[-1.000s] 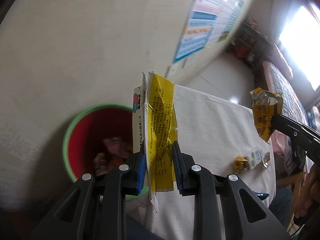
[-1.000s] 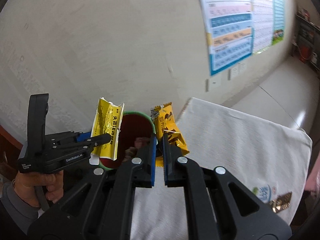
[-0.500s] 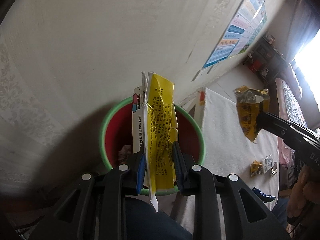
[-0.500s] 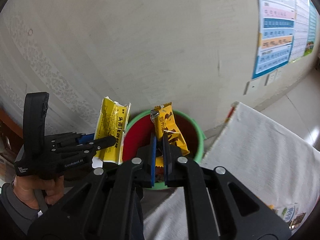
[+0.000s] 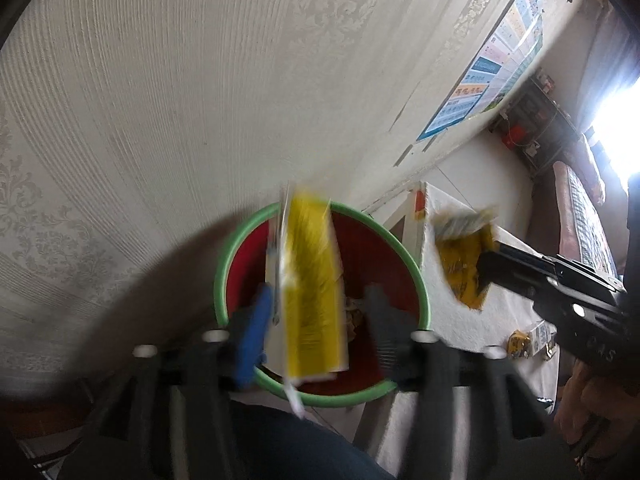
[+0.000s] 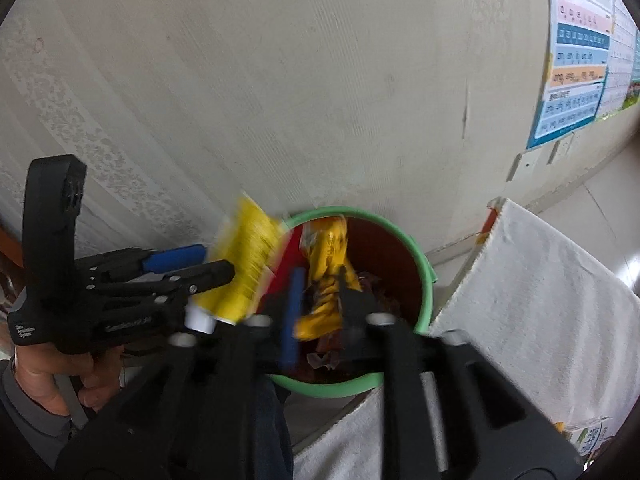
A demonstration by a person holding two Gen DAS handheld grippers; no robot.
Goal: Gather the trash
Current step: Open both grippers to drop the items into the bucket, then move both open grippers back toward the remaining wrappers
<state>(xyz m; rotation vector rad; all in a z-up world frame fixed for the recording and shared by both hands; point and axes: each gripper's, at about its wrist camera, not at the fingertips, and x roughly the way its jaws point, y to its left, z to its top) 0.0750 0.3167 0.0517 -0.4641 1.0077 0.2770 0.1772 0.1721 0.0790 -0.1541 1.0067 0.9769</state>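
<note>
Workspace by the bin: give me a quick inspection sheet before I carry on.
Surface: table under a white cloth, right of the bin.
Job's things: red bin with green rim, trash already inside; yellow box wrapper between the left tongs over the bin; orange snack wrapper between the right tongs, also over it.
Clutter: small packets left on the cloth.
Grippers: both tongs opening, pads parting from the wrappers.
Cables: nothing seen.
Surroundings: patterned wall, poster, shelf beside a bright window.
</note>
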